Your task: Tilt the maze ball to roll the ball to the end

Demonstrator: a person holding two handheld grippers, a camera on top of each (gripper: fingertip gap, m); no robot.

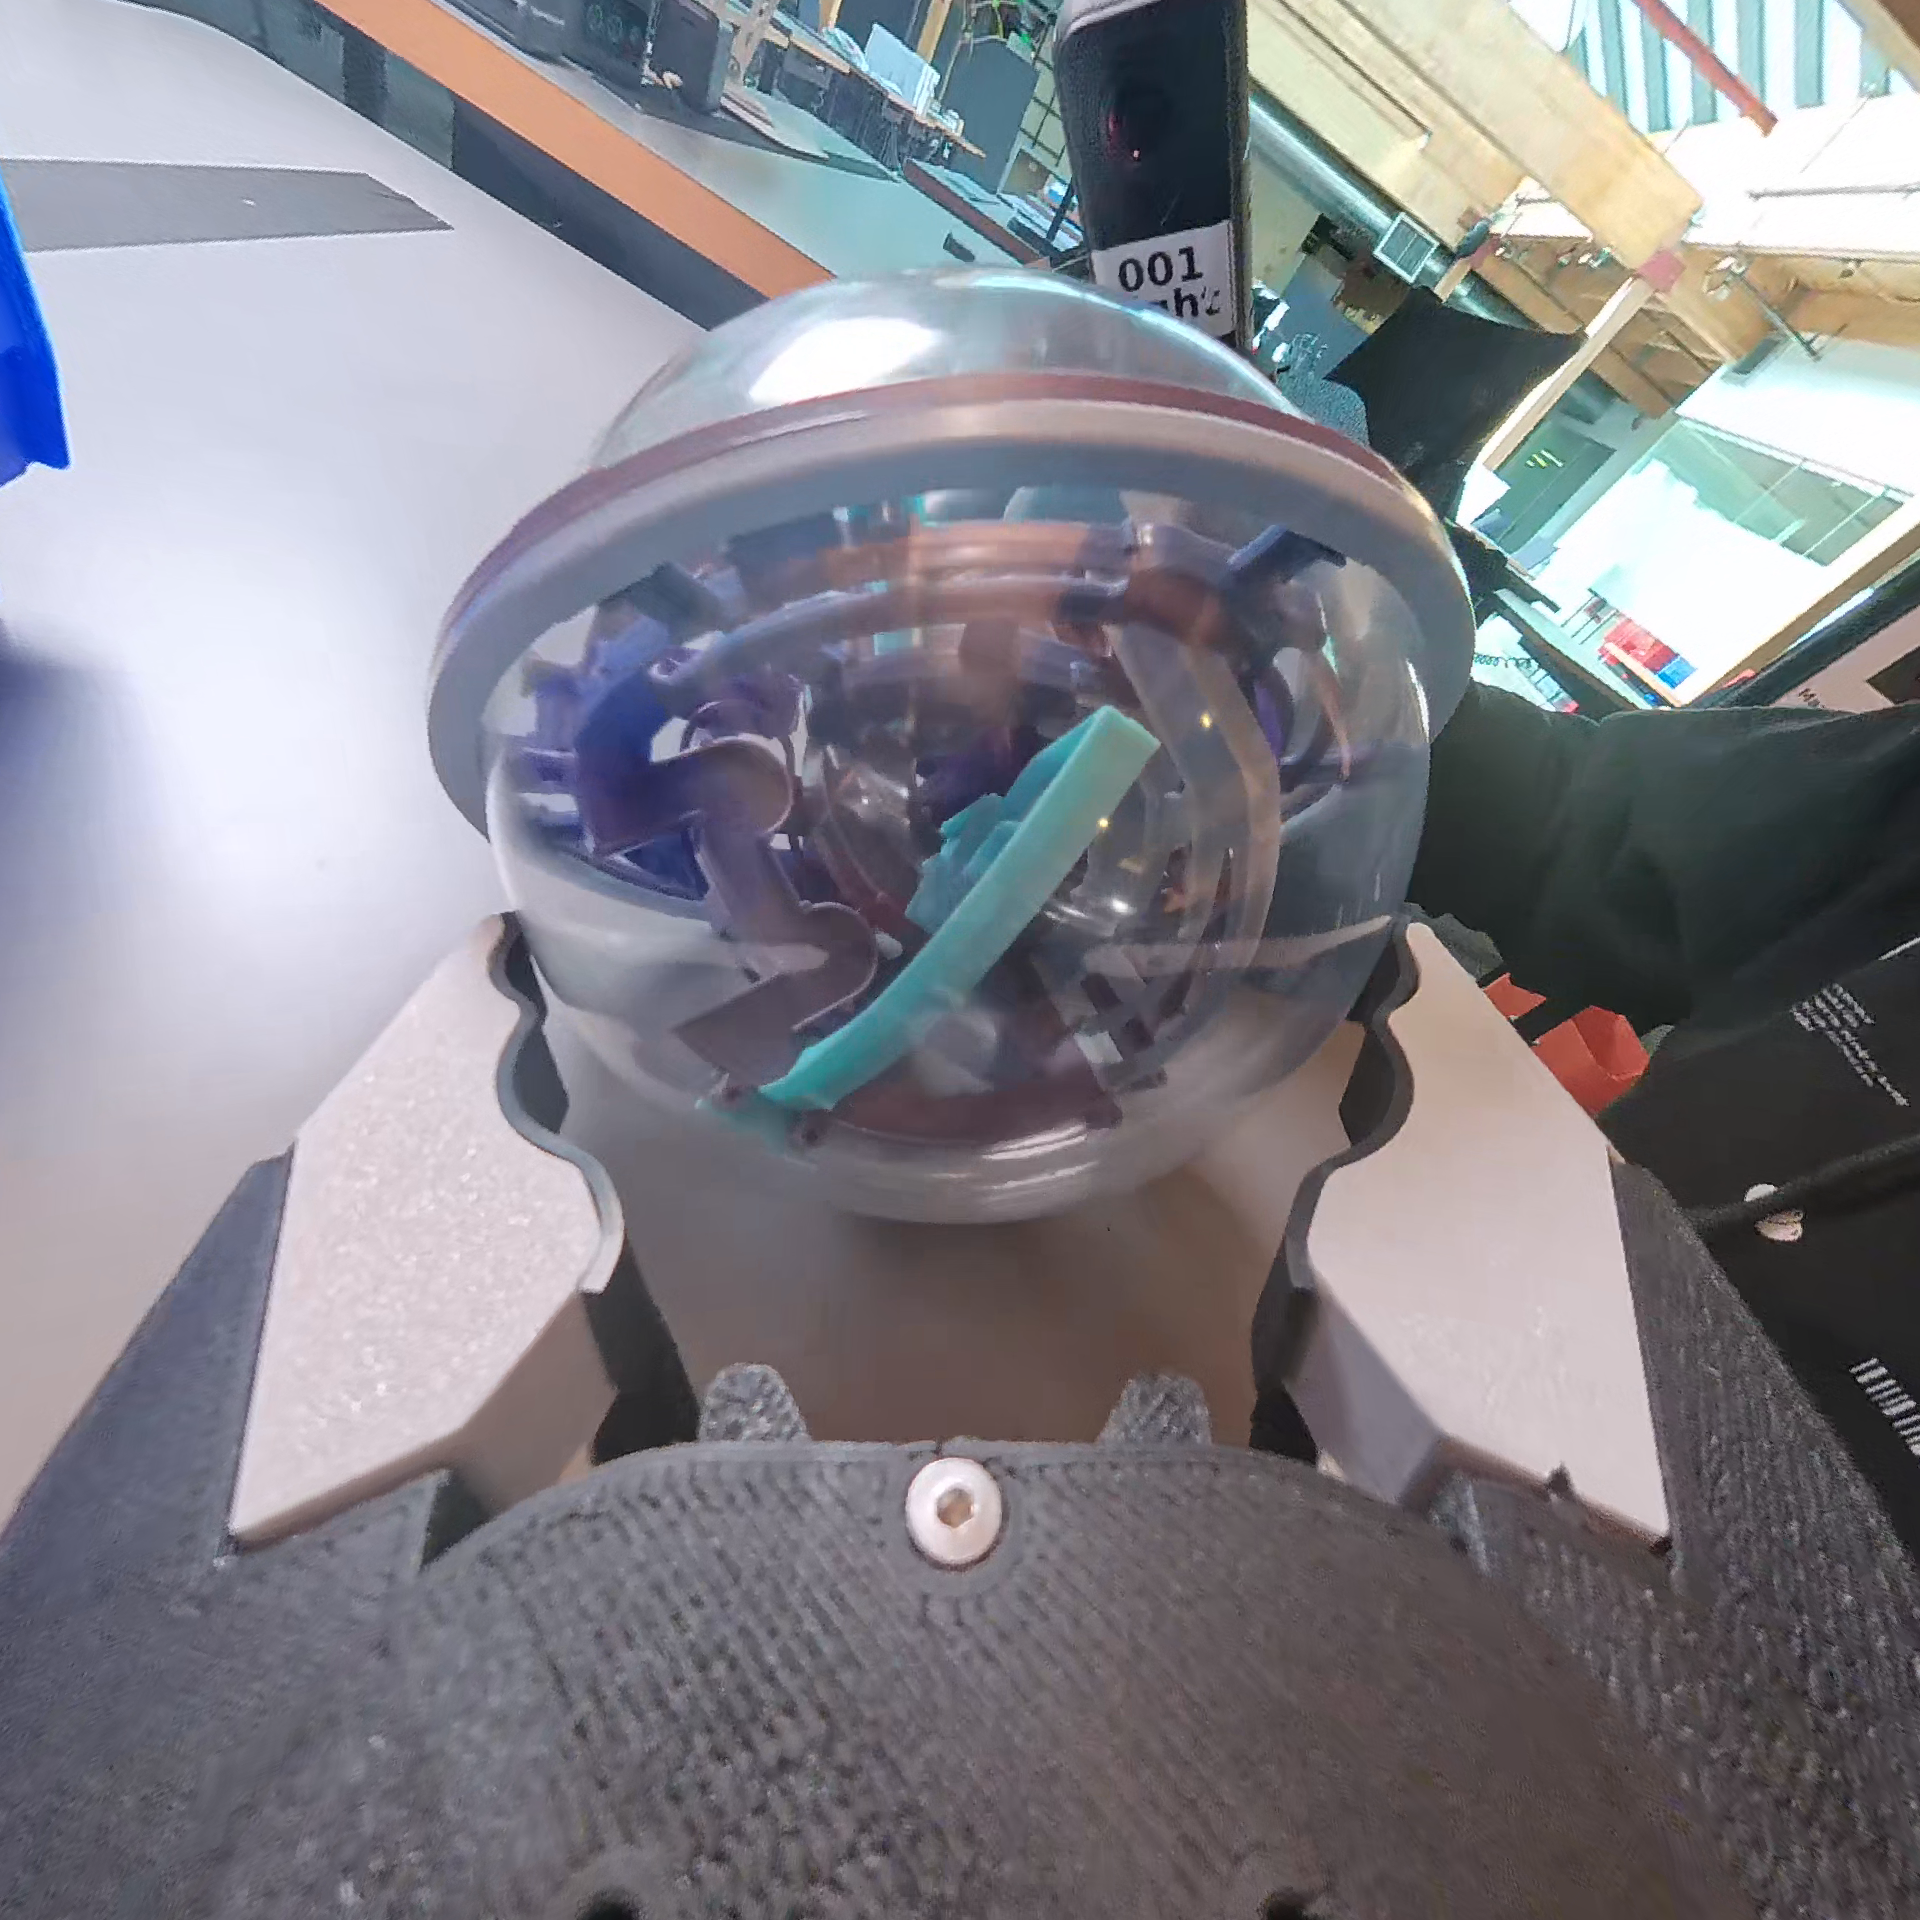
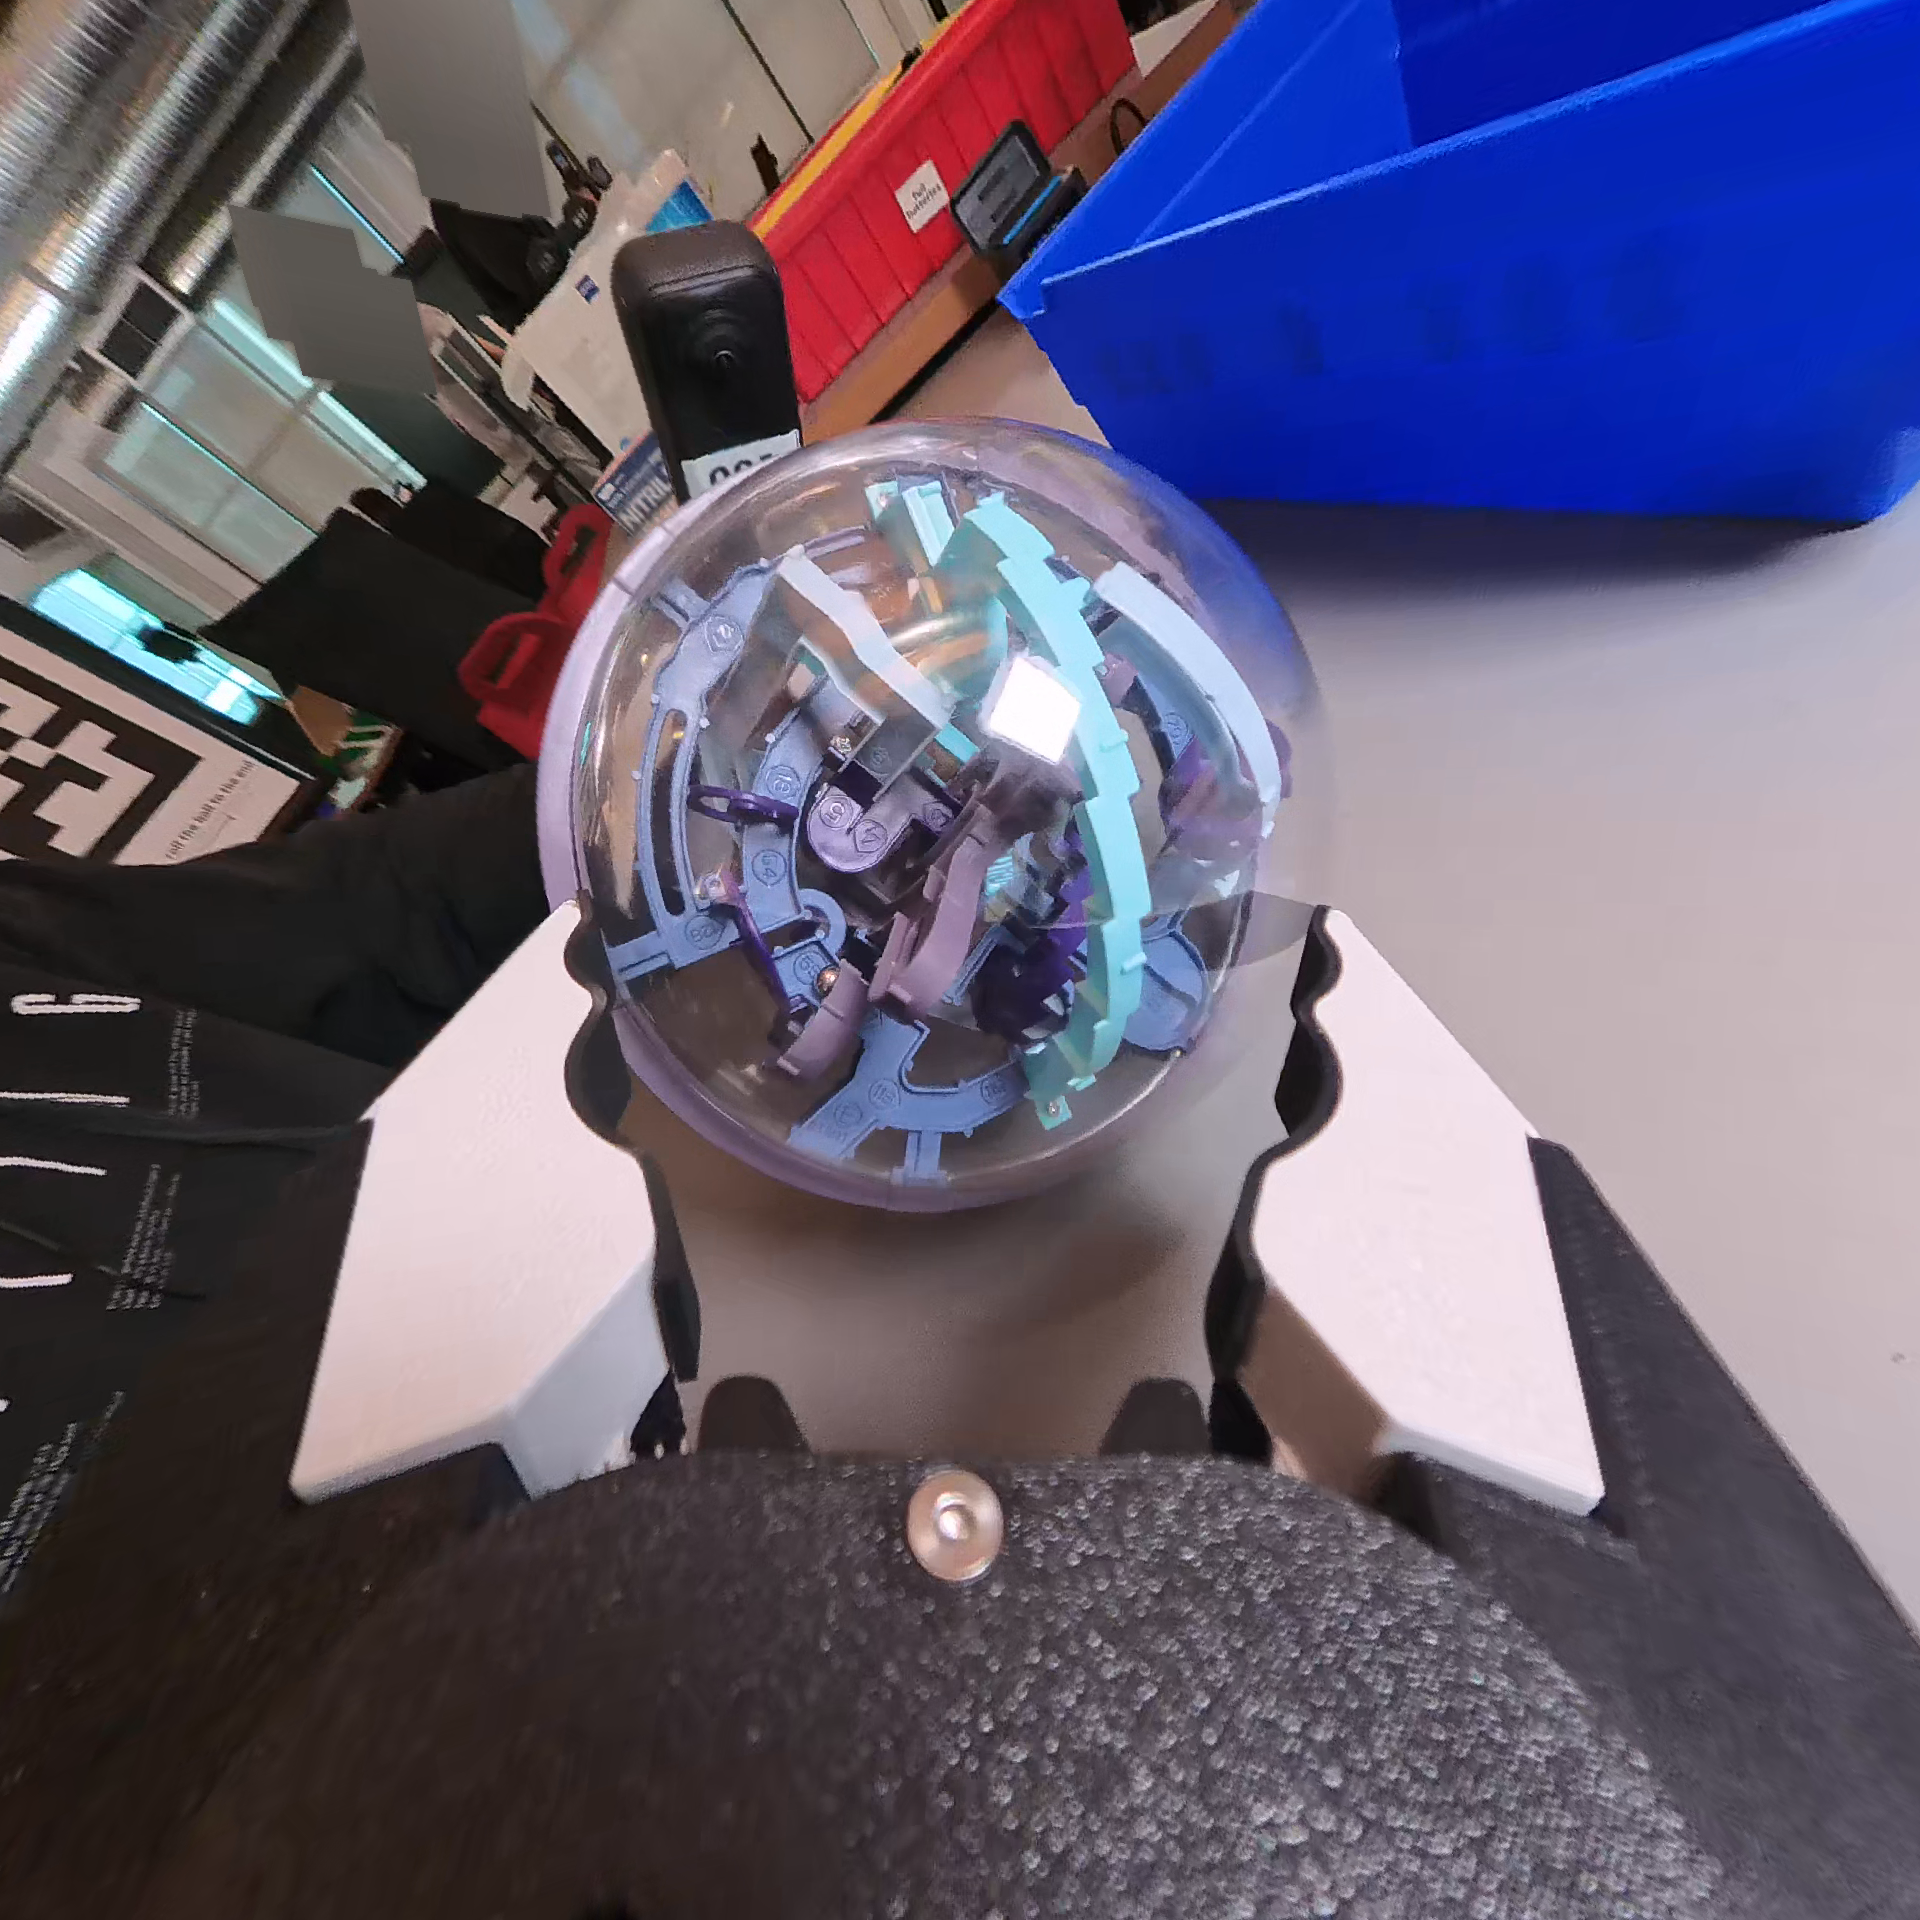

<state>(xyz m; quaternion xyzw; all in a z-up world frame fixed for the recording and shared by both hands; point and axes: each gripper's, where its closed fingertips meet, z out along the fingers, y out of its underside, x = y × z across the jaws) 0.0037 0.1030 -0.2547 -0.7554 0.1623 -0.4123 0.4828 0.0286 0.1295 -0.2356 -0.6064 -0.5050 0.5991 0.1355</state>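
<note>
The maze ball (image 1: 956, 748) is a clear sphere with a grey band around it and blue, purple and teal tracks inside. My left gripper (image 1: 951, 956) is shut on it, with both pads (image 1: 520, 997) pressed against its lower sides. My right gripper (image 2: 948, 935) is shut on the same maze ball (image 2: 914, 810) from the opposite side, and its fingertips (image 2: 582, 966) touch the shell. A small steel ball (image 2: 826, 977) rests on a blue track at the lower left of the sphere. The other gripper's black camera shows behind the sphere in each view (image 1: 1143, 156) (image 2: 707, 353).
The white table (image 2: 1610, 831) lies under and behind the sphere. A blue bin (image 2: 1507, 343) stands at the back right, with a red bin (image 2: 935, 208) behind it. A person's black sleeve (image 1: 1610, 831) is beside the sphere. A blue edge (image 1: 21, 343) shows at far left.
</note>
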